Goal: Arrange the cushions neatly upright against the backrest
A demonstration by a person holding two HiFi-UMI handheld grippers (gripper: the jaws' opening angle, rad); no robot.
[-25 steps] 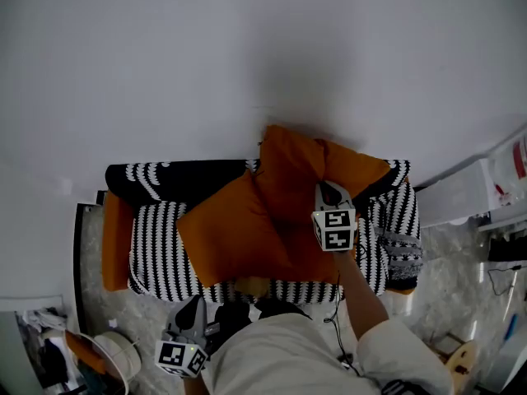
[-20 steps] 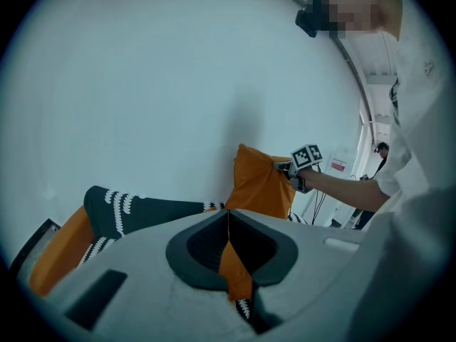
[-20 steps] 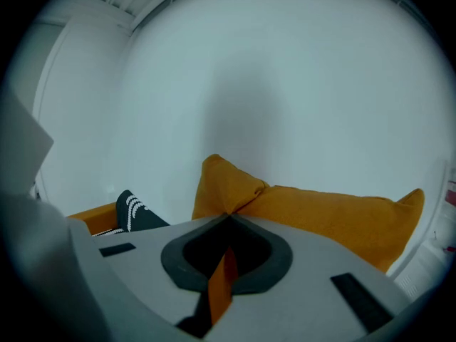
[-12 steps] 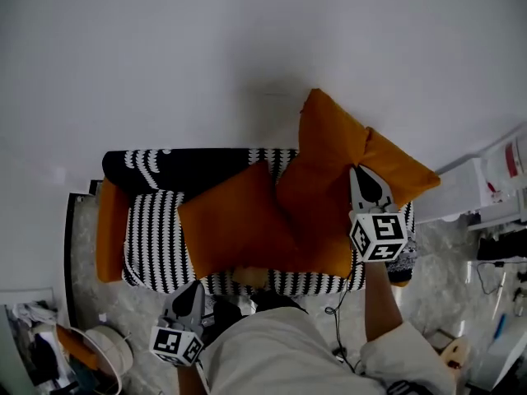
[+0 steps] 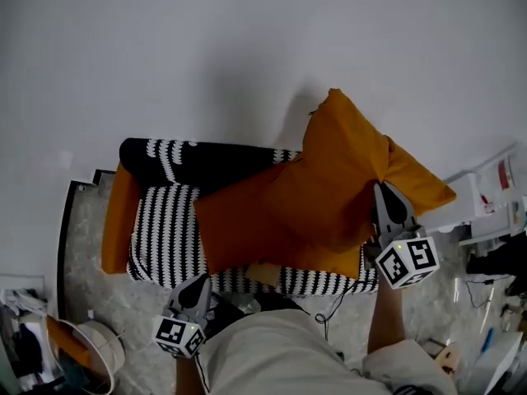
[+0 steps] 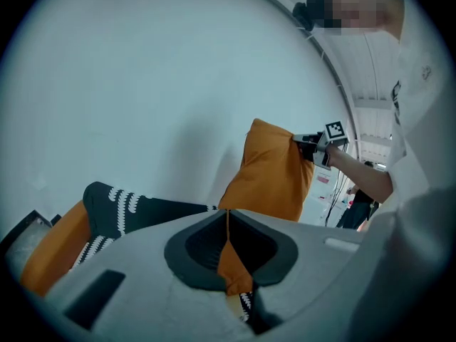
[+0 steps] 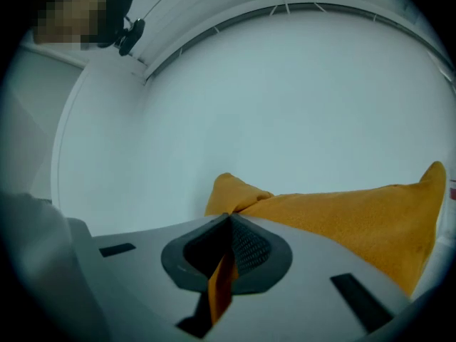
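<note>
Aloft, right gripper clenched on orange cushion, sofa partly hidden behind; left gripper clenched empty.

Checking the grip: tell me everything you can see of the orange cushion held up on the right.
The raised cushion is plump, square, orange textured fabric, tilted with one corner pointing up before the wall. The right tongs are shut on its edge. Its lower part overlaps a second orange cushion on the striped sofa.
</note>
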